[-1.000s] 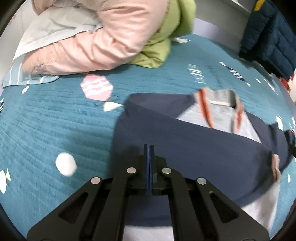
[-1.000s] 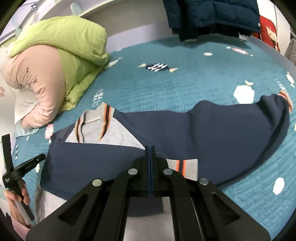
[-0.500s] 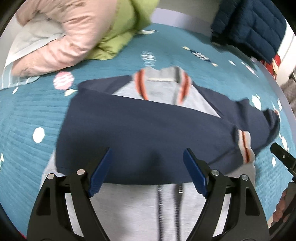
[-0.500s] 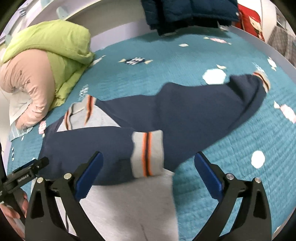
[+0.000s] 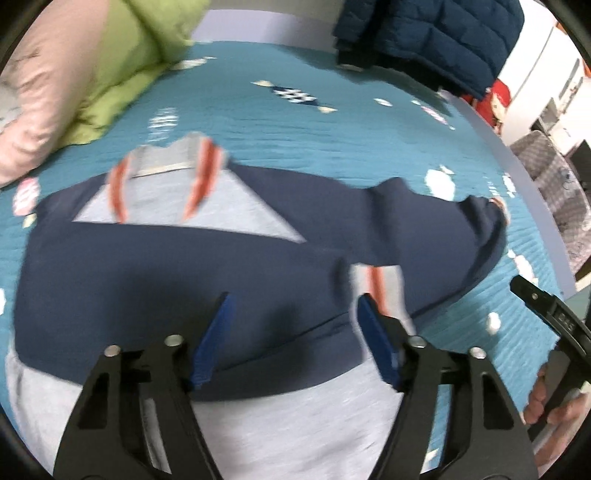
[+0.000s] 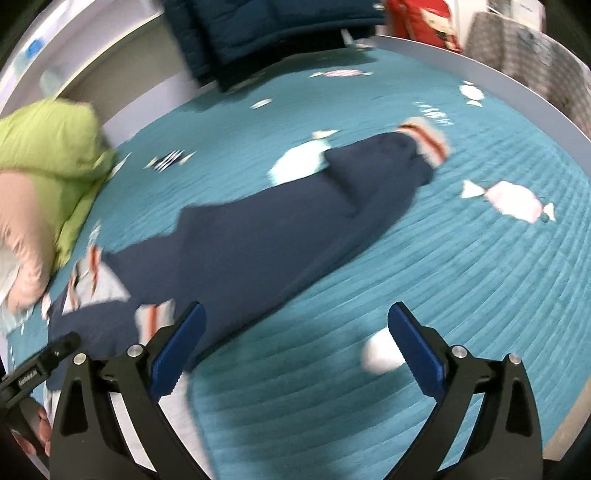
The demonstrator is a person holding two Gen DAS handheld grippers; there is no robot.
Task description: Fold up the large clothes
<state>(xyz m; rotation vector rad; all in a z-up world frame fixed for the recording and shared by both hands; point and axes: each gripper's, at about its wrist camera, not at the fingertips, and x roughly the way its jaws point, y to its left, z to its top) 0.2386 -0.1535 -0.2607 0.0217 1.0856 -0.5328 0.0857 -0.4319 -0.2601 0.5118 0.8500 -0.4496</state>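
A grey and navy jacket [image 5: 155, 280] with orange-striped collar and cuffs lies flat on the teal bedspread [image 5: 332, 147]. One navy sleeve is folded across its chest, its cuff [image 5: 376, 284] lying just beyond my left gripper [image 5: 295, 332]. That gripper hovers over the folded sleeve, jaws apart and closing, nothing pressed between them. The other sleeve [image 6: 295, 236] stretches out to the far right, cuff [image 6: 424, 142] at its end. My right gripper [image 6: 295, 343] hangs wide open above bare bedspread [image 6: 461, 277] beside that sleeve, holding nothing.
Green and pink padded coats [image 5: 85, 74] are piled at the far left of the bed. A dark blue quilted jacket [image 5: 424, 33] hangs at the far edge. The bed's grey rim [image 6: 517, 88] runs along the right. A hand on the other gripper [image 5: 554, 398] shows at the right.
Both grippers went from shut to open, letting go of the sleeve now folded across the chest. Both views have swung to the right, the right one toward the outstretched sleeve.
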